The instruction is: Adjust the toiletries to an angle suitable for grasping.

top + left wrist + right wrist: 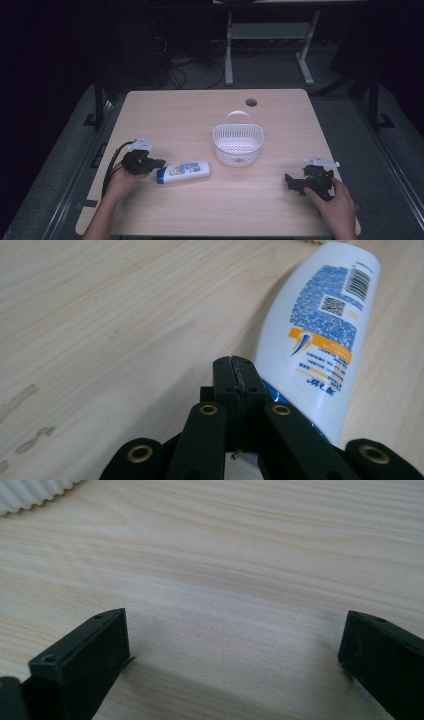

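- High view: my left gripper [159, 163] rests on the left part of the desk [200, 210], its tip just beside the blue-capped end of a white bottle [183, 172] that lies on its side.
- My left hand [120, 182] wraps the gripper's rear, with its cable [111, 162] looping back over the desk edge.
- A white basket [238, 143] with a handle stands upright near the desk's middle, just beyond the bottle's far end and apart from it.
- My right gripper [289, 181] sits on the right part of the desk, held by my right hand [339, 202], well apart from the basket.
- Left gripper view: my fingers [235, 377] are pressed together with nothing between them; the bottle [320, 335] lies right alongside them, printed label facing up.
- Right gripper view: my fingers [95, 645] are spread wide over bare wood, gripping nothing, with the basket's ribbed wall [30, 492] at the top left corner.
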The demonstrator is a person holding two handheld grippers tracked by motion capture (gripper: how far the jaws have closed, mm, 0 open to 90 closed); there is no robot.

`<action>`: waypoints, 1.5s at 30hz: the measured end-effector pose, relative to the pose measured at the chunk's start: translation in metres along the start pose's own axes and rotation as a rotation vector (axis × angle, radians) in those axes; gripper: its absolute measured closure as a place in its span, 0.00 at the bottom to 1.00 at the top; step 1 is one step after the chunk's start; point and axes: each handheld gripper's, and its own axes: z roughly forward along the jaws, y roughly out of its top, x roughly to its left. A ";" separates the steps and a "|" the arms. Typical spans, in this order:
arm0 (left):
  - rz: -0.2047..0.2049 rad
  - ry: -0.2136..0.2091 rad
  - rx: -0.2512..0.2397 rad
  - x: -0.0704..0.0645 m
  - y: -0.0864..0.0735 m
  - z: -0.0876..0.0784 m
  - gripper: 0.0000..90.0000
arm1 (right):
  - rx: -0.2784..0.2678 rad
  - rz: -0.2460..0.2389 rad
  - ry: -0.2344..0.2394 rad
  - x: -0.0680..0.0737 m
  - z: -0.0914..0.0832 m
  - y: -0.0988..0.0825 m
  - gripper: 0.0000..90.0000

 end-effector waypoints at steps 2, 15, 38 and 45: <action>0.004 -0.015 0.006 -0.002 0.000 0.000 1.00 | 0.000 0.000 0.000 0.000 0.000 0.000 0.00; 0.059 -0.075 0.042 -0.020 0.005 0.010 1.00 | 0.000 0.000 0.000 0.000 0.000 0.000 0.00; 0.151 -0.188 0.075 -0.051 0.018 0.026 1.00 | 0.000 0.000 0.000 0.000 0.000 0.000 0.00; 0.189 -0.231 0.093 -0.067 0.022 0.032 1.00 | 0.000 0.000 0.000 0.000 0.000 0.000 0.00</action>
